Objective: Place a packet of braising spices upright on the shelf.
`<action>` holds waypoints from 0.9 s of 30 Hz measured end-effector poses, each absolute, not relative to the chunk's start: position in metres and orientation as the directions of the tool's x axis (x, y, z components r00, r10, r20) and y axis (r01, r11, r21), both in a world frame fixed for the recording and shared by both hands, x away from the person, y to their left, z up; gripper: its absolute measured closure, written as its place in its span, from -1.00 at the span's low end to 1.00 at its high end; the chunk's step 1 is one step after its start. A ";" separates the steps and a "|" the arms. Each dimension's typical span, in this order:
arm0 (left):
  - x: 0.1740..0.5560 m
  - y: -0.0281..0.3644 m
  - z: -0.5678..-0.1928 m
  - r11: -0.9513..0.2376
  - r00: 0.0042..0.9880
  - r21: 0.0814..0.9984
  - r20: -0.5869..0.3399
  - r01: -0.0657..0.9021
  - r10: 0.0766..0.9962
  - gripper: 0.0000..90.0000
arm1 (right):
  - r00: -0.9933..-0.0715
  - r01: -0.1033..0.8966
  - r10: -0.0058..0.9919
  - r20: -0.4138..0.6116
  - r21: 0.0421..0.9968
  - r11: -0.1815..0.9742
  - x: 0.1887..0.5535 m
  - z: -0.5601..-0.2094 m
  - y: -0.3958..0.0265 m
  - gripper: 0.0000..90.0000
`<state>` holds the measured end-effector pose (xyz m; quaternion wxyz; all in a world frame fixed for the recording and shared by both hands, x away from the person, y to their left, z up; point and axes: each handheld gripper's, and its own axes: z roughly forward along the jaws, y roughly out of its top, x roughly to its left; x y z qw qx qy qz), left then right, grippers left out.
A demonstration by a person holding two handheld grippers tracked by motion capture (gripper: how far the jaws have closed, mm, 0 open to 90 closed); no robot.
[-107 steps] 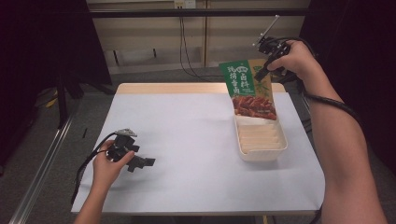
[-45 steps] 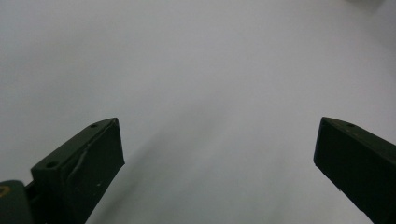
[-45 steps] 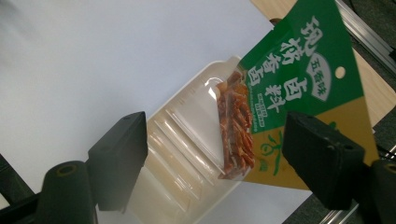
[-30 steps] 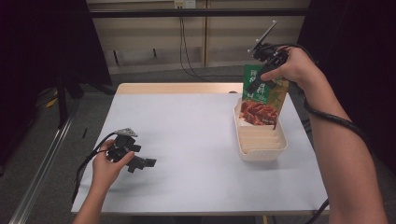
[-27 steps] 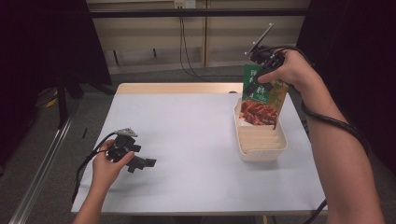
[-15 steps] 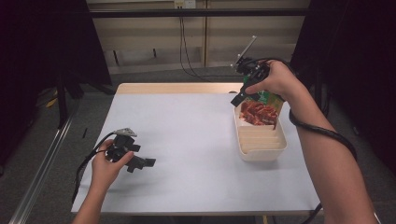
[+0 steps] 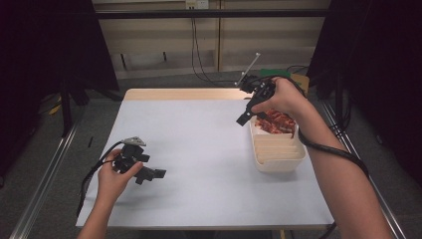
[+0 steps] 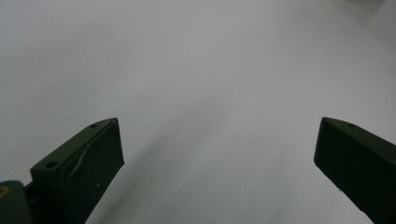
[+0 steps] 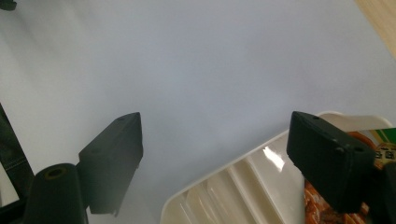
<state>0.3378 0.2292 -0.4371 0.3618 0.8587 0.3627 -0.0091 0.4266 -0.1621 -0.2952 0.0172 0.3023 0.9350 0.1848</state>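
Note:
A white ridged tray stands at the table's right side. In its far end lies a food packet with a red picture, partly behind the person's right hand. My right gripper hangs open just left of that far end, jaws pointing down and nothing between them. In the right gripper view the gripper frames bare table, with the tray and the packet's green and orange edge low at the right. My left gripper rests open near the front left, and the left gripper view shows it over bare white table.
The white table has a wooden strip along its far edge. Cables trail from both grippers, one looping along the right forearm. A metal rail runs along the floor at the left. Dark curtains flank both sides.
The right gripper lowered the packet into the tray's far end, let go of it, opened and swung left off the tray. The left gripper has stayed put.

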 end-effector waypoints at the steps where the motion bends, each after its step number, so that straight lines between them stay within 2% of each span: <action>1: 0.338 0.229 -0.437 -0.476 0.737 0.613 -0.278 0.630 0.616 -0.98 | -0.812 0.566 0.577 0.084 0.355 0.744 0.426 -0.296 -0.161 -0.58; 27: 0.337 0.228 -0.438 -0.481 0.739 0.613 -0.272 0.627 0.617 -0.97 | -0.856 0.506 0.510 0.081 0.330 0.797 0.407 -0.350 -0.132 -0.59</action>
